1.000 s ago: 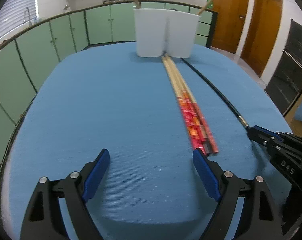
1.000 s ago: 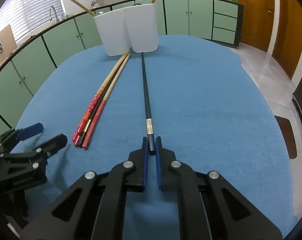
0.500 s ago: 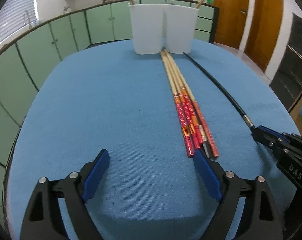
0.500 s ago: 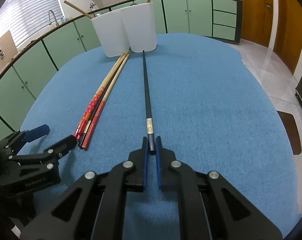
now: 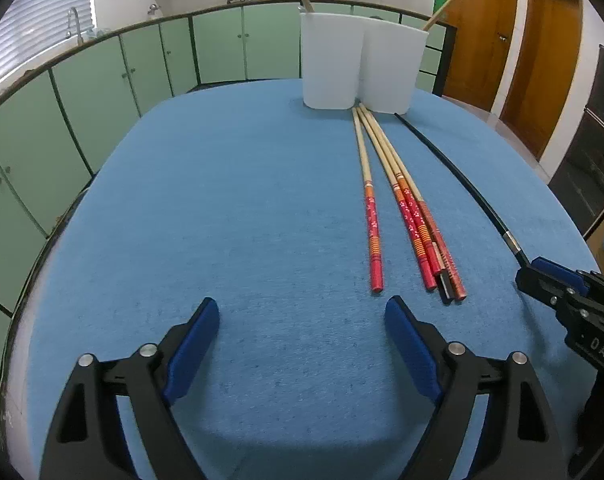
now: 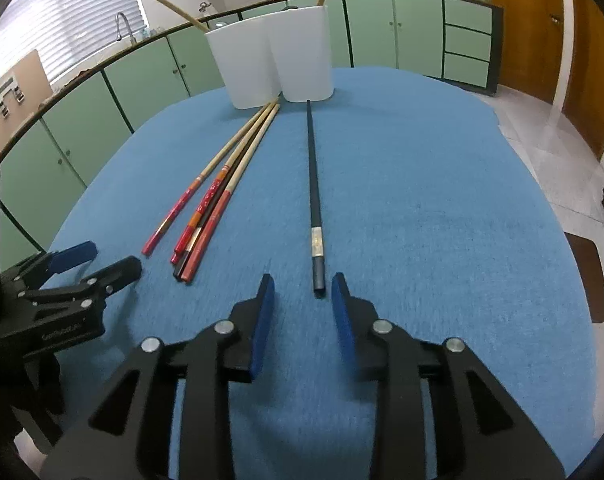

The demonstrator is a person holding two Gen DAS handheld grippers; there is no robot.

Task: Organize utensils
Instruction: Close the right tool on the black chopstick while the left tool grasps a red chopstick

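Several red-and-wood chopsticks (image 5: 406, 204) lie on the blue table, tips toward two white holders (image 5: 358, 68); one red chopstick (image 5: 372, 224) lies apart on the left. A black chopstick (image 6: 315, 200) lies to their right, its near end between my right gripper's (image 6: 302, 296) open jaws, untouched. My left gripper (image 5: 302, 320) is open and empty, just short of the red chopsticks' ends. The chopsticks (image 6: 214, 196) and holders (image 6: 274, 64) also show in the right wrist view. Each holder has one wooden stick in it.
The blue table (image 5: 222, 208) is oval, its edges falling off left and right. Green cabinets (image 5: 102, 92) stand behind. The right gripper (image 5: 574, 300) appears at the right of the left wrist view; the left gripper (image 6: 74, 276) appears at the left of the right wrist view.
My right gripper has opened and let go of the black chopstick, which lies on the table. One red chopstick has shifted left, apart from the bundle. The left gripper has drawn back slightly.
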